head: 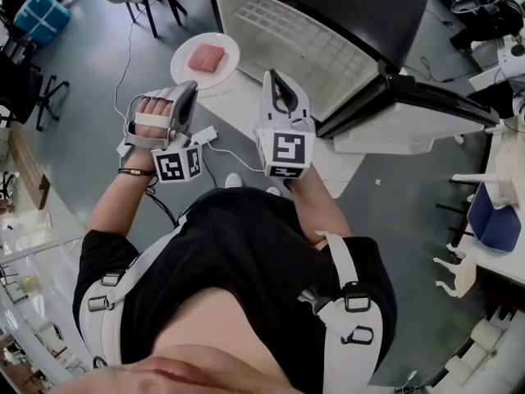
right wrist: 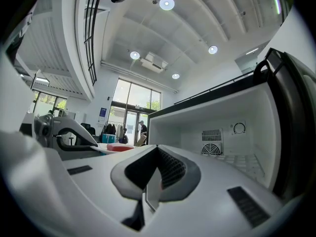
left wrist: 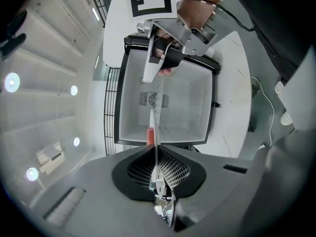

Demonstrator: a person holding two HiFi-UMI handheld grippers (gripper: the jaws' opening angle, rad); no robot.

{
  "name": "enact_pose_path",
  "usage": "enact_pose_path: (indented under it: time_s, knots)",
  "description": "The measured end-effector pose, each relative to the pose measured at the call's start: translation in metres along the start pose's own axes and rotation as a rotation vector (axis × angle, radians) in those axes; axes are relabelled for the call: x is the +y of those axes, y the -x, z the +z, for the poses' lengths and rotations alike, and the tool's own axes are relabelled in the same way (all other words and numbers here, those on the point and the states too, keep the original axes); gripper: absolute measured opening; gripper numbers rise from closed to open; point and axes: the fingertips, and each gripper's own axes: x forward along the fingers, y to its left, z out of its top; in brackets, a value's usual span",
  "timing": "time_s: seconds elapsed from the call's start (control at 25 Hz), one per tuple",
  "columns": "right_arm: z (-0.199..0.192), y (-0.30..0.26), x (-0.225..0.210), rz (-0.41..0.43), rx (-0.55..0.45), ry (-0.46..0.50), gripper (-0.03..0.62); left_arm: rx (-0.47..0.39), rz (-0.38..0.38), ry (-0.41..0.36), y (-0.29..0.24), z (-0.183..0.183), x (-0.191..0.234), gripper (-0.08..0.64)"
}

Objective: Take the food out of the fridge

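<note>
**A:** Start with the biggest thing. The fridge [head: 305, 49] stands open at the far right, and its door [head: 410, 115] reaches toward the near right. Is there trouble there?

**B:** Possibly. The right gripper [head: 273, 76] hangs just left of that opening with its jaws pressed together on nothing. A careless swing to the right could knock the door or the cabinet edge. The cavity looks bare from both gripper views, so I judge there is nothing more to fetch.

**A:** And the table [head: 246, 109]?

**B:** Its left edge is the worry. The plate [head: 182, 60] sits left of the fridge, partly past that edge and over the floor. If it is set down where it is, it could tip off.

**A:** What has hold of the plate?

**B:** The left gripper [head: 190, 86] does. Its jaws are nearly closed, pinching only the plate's thin near rim. The plate shows edge-on and looks level, and I read it as hanging in the air. With so little of the rim held, the far side could sag, or the rim could slip out if the hand jerks or rolls.

**A:** And the food?

**B:** The meat [head: 207, 57] lies loose in the middle of the plate, already out of the fridge. Nothing fences it in, so any tilt could slide it off onto the floor.
</note>
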Motion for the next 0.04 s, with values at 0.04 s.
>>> enact_pose_path:
  time_s: [0.04]
  knots:
    - [-0.0003,0.0006,-0.0003,-0.001,0.001,0.002,0.006,-0.002,0.0,-0.001,-0.0003,0.001,0.0001,0.017]
